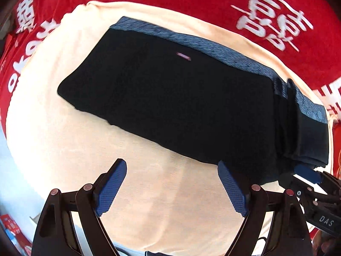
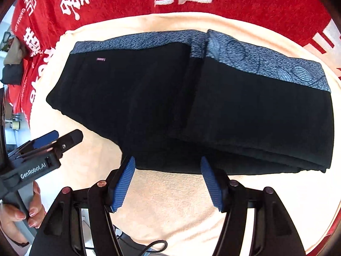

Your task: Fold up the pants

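Nearest the lens, the left gripper [image 1: 172, 183] hangs with its jaws wide and empty above the cream towel [image 1: 149, 202], just short of the near edge of the pants [image 1: 170, 98]. The right gripper [image 2: 168, 181] has its jaws fairly wide too, nothing between them, their tips at the pants' [image 2: 191, 111] near hem. The black pants with a blue patterned waistband [image 2: 266, 64] lie folded into a thick stack on the towel, which covers a red cloth [image 2: 255, 2] with white characters. The fold looks nearly finished. The risk now, as I judge it, is a blue pad [image 2: 125, 183] snagging the top layer and dragging the stack askew, or pinching towel together with pants.
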Motion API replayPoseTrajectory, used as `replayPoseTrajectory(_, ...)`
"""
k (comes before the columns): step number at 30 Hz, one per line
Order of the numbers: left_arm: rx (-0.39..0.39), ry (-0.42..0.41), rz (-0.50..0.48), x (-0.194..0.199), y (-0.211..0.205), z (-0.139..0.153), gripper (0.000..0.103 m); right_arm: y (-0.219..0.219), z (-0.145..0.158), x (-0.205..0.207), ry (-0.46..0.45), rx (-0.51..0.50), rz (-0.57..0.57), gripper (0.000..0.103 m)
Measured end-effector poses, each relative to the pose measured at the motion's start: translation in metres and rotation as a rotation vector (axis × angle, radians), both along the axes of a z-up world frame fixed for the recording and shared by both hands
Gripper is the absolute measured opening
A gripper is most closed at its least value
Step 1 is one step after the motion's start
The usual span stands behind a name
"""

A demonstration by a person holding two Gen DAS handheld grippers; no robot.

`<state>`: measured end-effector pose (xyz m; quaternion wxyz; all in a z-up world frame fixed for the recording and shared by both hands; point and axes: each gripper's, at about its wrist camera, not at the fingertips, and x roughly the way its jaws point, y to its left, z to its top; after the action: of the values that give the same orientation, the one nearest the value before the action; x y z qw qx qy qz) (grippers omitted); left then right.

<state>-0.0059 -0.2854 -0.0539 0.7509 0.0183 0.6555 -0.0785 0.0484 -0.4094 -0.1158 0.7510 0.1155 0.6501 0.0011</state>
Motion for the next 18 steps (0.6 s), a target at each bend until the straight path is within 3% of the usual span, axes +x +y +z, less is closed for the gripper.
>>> replayPoseTrajectory(7, -0.005, 0.011, 0.053, 0.011, 0.042, -0.009, 0.088, 0.028, 0.002, 0.015, -0.005, -0.027, 0.07, 0.071)
replayPoseTrajectory(13, -0.027, 0.003, 0.114, 0.035, 0.071, -0.019, 0.088, 0.029, -0.027, 0.03, 0.057, -0.021, 0.057, 0.073)
replayPoseTrajectory(18, -0.061, -0.013, 0.183, 0.054, 0.096, -0.03, 0.088, 0.033, -0.033, 0.031, 0.041, -0.016, 0.079, 0.082)
